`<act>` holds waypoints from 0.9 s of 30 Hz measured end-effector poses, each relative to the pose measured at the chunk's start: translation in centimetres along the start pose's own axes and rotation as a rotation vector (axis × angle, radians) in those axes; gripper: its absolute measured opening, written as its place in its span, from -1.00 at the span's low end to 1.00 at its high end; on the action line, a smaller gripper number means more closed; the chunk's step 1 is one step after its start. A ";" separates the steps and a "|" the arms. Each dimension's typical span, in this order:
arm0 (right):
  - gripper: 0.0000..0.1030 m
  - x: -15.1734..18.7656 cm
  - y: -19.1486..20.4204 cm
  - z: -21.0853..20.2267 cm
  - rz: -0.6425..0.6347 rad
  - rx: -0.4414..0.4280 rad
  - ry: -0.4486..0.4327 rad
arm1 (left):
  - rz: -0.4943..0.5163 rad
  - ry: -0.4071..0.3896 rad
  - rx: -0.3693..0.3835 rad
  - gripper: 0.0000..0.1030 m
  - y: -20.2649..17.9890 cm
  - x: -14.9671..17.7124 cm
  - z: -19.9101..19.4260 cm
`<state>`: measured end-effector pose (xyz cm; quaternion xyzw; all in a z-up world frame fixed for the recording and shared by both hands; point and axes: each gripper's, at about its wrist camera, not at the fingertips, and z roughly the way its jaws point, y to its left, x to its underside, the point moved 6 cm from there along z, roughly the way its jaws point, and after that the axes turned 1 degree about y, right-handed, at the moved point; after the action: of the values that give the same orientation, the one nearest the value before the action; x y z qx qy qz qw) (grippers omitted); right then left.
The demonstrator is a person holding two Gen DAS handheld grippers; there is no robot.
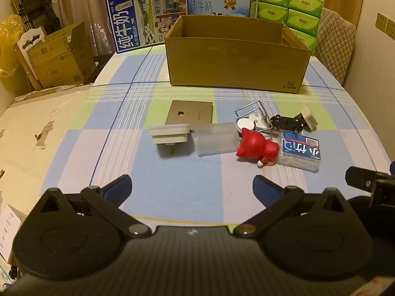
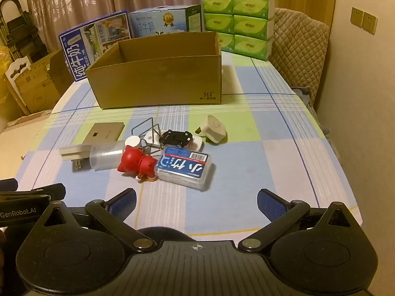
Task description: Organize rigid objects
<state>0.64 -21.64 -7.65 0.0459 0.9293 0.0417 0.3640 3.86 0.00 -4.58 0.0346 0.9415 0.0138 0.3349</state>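
A cluster of small rigid objects lies mid-table: a red cat figurine (image 1: 256,148) (image 2: 137,162), a clear box with a blue label (image 1: 300,154) (image 2: 184,169), a clear plastic tube (image 1: 216,139) (image 2: 106,156), a white plug adapter (image 1: 170,135) (image 2: 74,154), a grey flat box (image 1: 188,112) (image 2: 103,132), a black toy car (image 1: 287,123) (image 2: 176,138), a wire rack (image 1: 254,116) (image 2: 145,133) and a cream plug (image 1: 308,118) (image 2: 212,129). An open cardboard box (image 1: 234,61) (image 2: 158,79) stands behind them. My left gripper (image 1: 192,187) and right gripper (image 2: 196,202) are open, empty, short of the cluster.
Milk cartons (image 1: 148,17) (image 2: 96,42) and green tissue packs (image 1: 290,7) (image 2: 238,22) stand behind the cardboard box. A quilted chair (image 2: 298,49) is at the right table edge. Cardboard boxes (image 1: 59,56) and a bed lie to the left. The right gripper's body (image 1: 370,182) shows beside the left one.
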 end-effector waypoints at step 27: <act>0.97 0.1 -0.1 0.0 -0.001 0.005 -0.001 | 0.000 -0.001 0.000 0.99 -0.1 0.0 0.0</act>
<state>0.57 -21.78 -7.68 0.0463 0.9293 0.0393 0.3643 3.85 -0.06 -4.53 0.0347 0.9414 0.0139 0.3352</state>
